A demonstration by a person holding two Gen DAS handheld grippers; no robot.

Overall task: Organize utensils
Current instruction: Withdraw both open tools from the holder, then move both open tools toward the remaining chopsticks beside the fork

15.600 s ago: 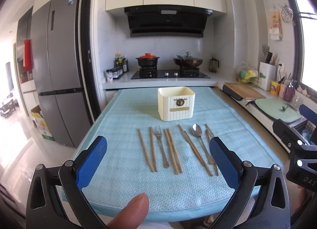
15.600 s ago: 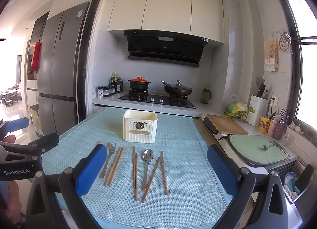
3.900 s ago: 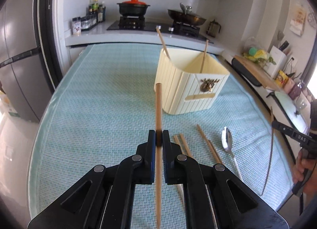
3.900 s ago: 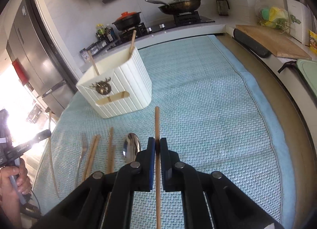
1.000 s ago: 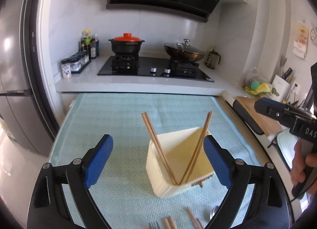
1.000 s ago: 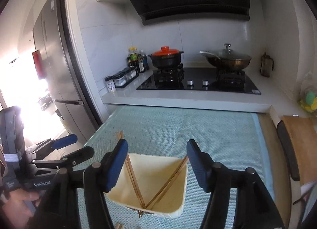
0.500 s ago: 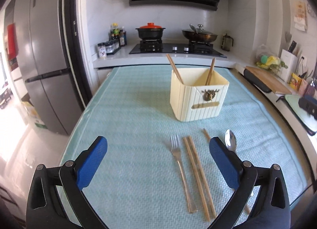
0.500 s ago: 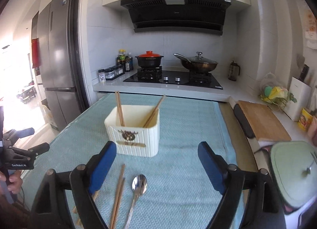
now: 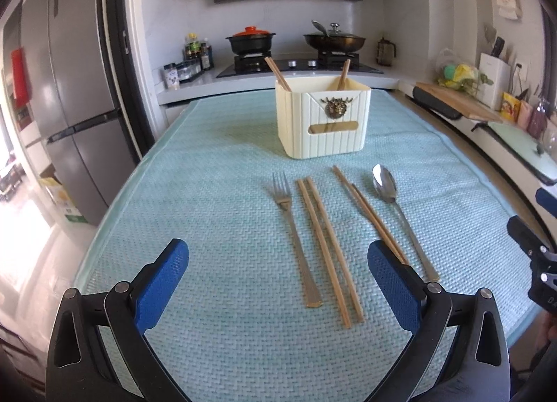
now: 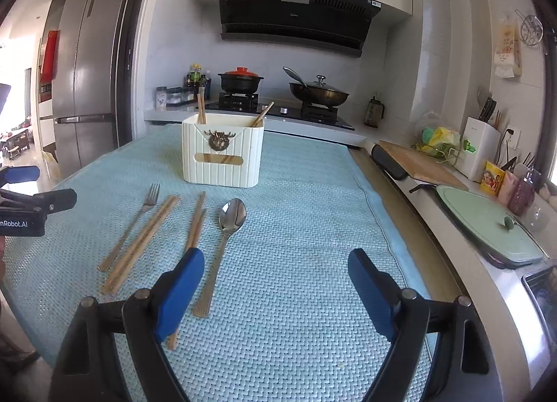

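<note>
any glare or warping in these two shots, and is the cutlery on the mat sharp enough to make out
Left wrist view: blown-out daylight at the left edge, fridge bowed by fisheye; fork and spoon crisp. Right wrist view: overexposed left edge, curved counter; utensil holder sharp.

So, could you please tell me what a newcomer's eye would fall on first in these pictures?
Probably the cream ribbed utensil holder with a brass deer emblem, standing mid-table on the pale blue woven mat with wooden chopsticks leaning inside. In front of it lie a steel fork, two pairs of wooden chopsticks and a steel spoon in a row. Both blue-padded tools, left and right, hang open near the mat's front edge.
</note>
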